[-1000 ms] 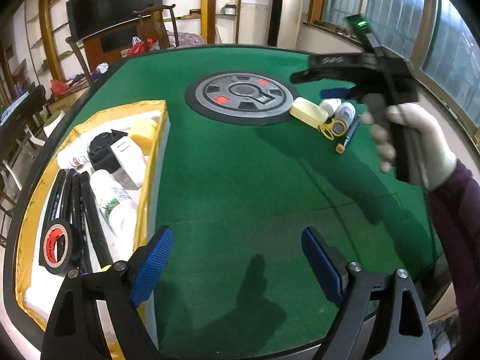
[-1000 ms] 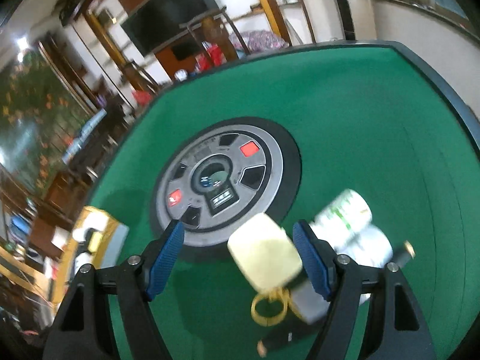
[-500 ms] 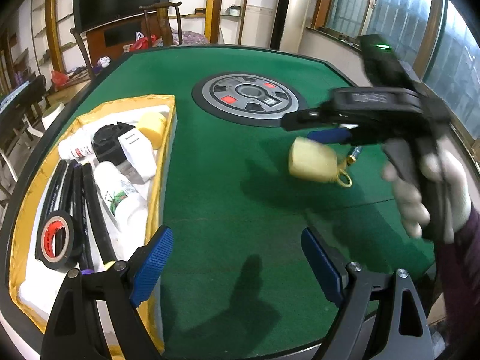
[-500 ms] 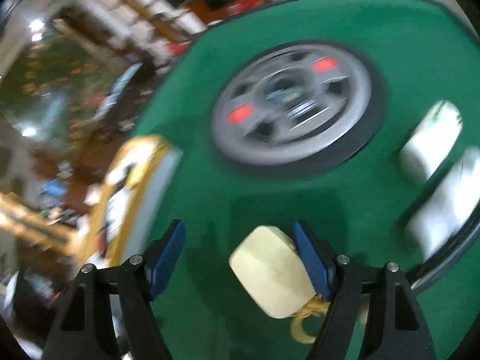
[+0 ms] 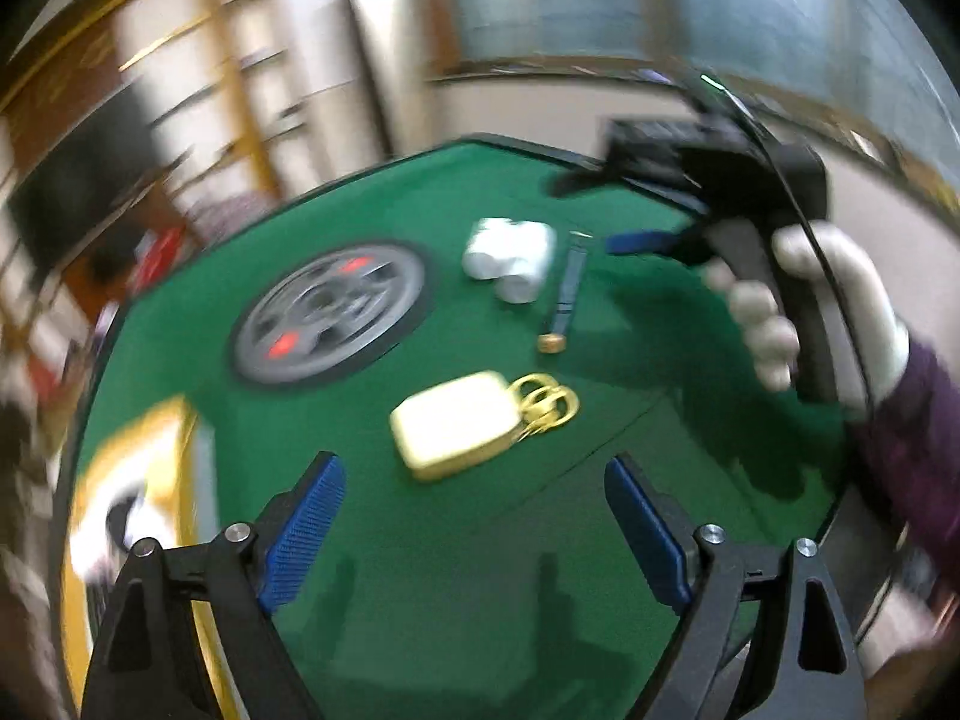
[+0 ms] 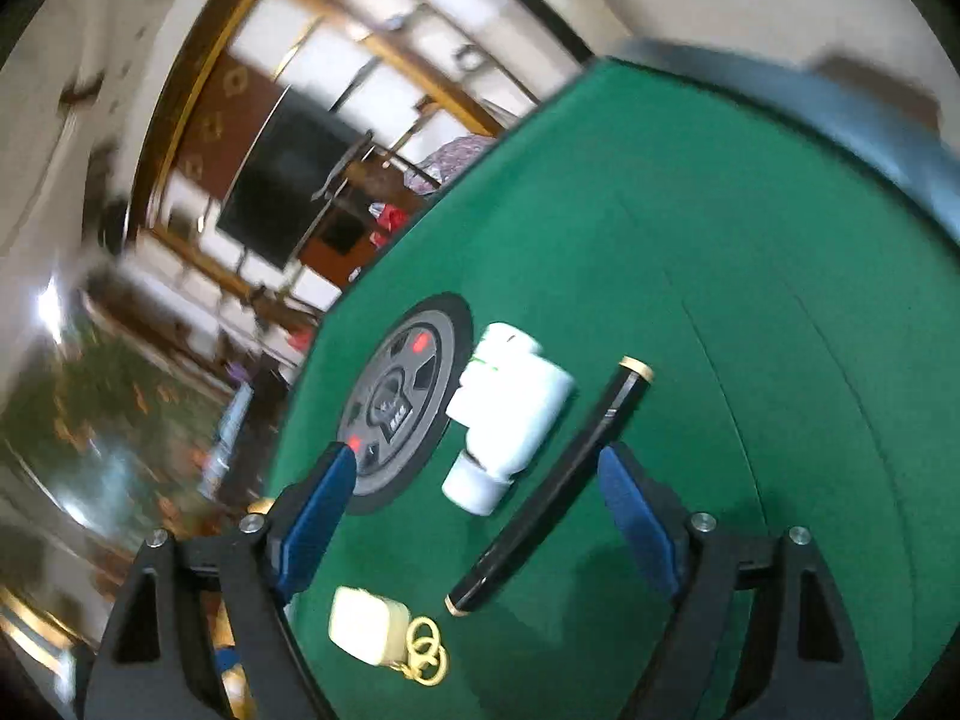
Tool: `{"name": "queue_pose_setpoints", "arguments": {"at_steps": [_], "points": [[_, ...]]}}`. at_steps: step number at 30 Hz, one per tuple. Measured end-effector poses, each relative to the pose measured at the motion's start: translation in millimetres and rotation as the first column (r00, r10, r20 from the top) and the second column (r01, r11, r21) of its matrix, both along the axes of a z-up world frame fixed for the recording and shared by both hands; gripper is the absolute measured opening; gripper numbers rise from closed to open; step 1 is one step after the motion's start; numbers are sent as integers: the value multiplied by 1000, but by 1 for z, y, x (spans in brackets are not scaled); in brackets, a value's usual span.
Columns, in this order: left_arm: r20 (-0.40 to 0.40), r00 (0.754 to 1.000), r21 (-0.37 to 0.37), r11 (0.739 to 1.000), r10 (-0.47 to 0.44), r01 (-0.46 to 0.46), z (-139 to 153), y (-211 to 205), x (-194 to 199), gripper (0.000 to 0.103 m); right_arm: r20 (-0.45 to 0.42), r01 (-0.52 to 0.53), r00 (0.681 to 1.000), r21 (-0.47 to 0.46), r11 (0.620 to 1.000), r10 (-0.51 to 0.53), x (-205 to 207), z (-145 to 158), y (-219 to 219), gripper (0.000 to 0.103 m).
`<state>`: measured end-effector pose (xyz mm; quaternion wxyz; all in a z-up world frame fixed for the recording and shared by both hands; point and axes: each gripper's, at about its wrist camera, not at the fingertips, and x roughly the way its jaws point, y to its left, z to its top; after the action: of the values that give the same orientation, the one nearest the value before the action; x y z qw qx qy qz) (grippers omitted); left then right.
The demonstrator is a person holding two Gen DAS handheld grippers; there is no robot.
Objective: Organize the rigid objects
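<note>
Blue ribbed pads line both of your grippers, and both sets stand spread with nothing between them. Your left gripper hovers over the green felt table, its jaws wide apart; the pale yellow case lies flat on the felt just ahead of the pads, untouched, with its gold key rings on the end toward your right hand. Beyond the case lies the dark pen, gold cap end nearest the case, and just beside the pen, on the side of the round grey centre disc, sit two white bottles, touching each other. The yellow-lined tray is well apart from the case, at the table's left edge; its contents are too blurred to read.

Your right gripper is also open and holds nothing. From its camera the bottles and the pen lie on the felt between and just beyond the pads, pen nearer the right pad, bottles touching the disc's rim. The case lies below, near the left finger.
</note>
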<state>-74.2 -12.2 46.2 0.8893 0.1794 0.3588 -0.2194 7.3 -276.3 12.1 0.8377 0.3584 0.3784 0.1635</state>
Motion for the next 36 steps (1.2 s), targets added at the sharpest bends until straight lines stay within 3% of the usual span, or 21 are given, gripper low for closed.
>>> {"name": "queue_pose_setpoints", "arguments": {"at_steps": [4,8,11,12,13,16,23,29,36], "points": [[-97,988,121,984,-116,128,-22,-25,38,92,-39,52,998,56,997,-50,3,-12,-13,82],[-122,987,183,976,-100,122,-34,-30,69,92,-27,50,998,44,998,-49,4,-9,-8,82],[-174,984,152,987,-33,60,-41,-30,83,89,-28,44,999,39,998,-43,4,-8,-11,82],[-195,981,124,992,0,25,-40,-27,85,78,-32,42,999,45,998,-41,5,-9,-11,82],[-215,976,98,995,19,2,-39,-25,86,76,-38,43,998,50,998,-41,4,-9,-12,82],[-211,976,80,996,53,-36,-41,-26,70,76,-56,46,998,65,997,-42,1,-12,-16,82],[-139,990,95,995,14,0,-44,-45,43,81,-66,39,997,49,998,-36,2,-15,-15,82],[-183,981,-19,998,62,-66,-41,-29,50,75,-66,37,997,16,999,-36,6,-13,-12,82],[-152,979,-97,984,133,-148,-18,-2,17,76,-65,13,998,-61,998,-17,8,-11,-3,82]]}}
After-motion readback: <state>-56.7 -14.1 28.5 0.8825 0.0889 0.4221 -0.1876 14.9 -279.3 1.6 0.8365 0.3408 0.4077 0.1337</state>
